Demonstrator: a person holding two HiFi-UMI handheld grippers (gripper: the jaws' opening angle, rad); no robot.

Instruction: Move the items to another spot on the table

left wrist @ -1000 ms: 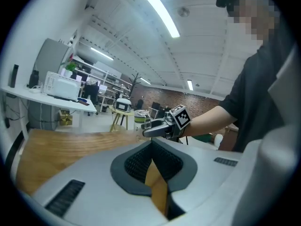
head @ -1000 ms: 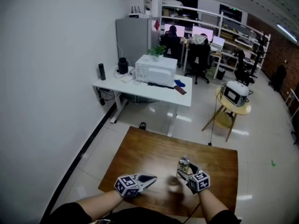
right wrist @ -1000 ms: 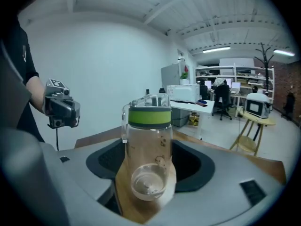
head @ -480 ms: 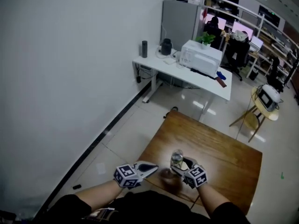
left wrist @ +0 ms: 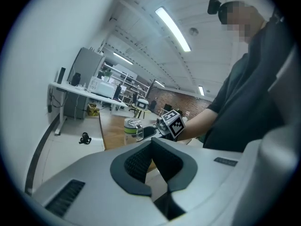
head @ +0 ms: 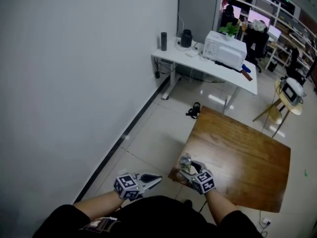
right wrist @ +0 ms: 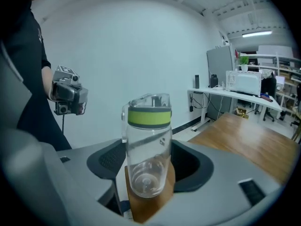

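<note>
A clear plastic bottle with a green band under its see-through flip lid stands upright on the near left corner of the brown wooden bench. It sits between the jaws of the right gripper. These jaws are spread wide, one on each side of the bottle, and a little space shows between each dark pad and the bottle's wall, so they do not seem to press on it. The left gripper hangs off the bench's left edge, above the pale tiled floor and apart from the bottle. Its jaws are closed tip to tip with nothing between them.
</note>
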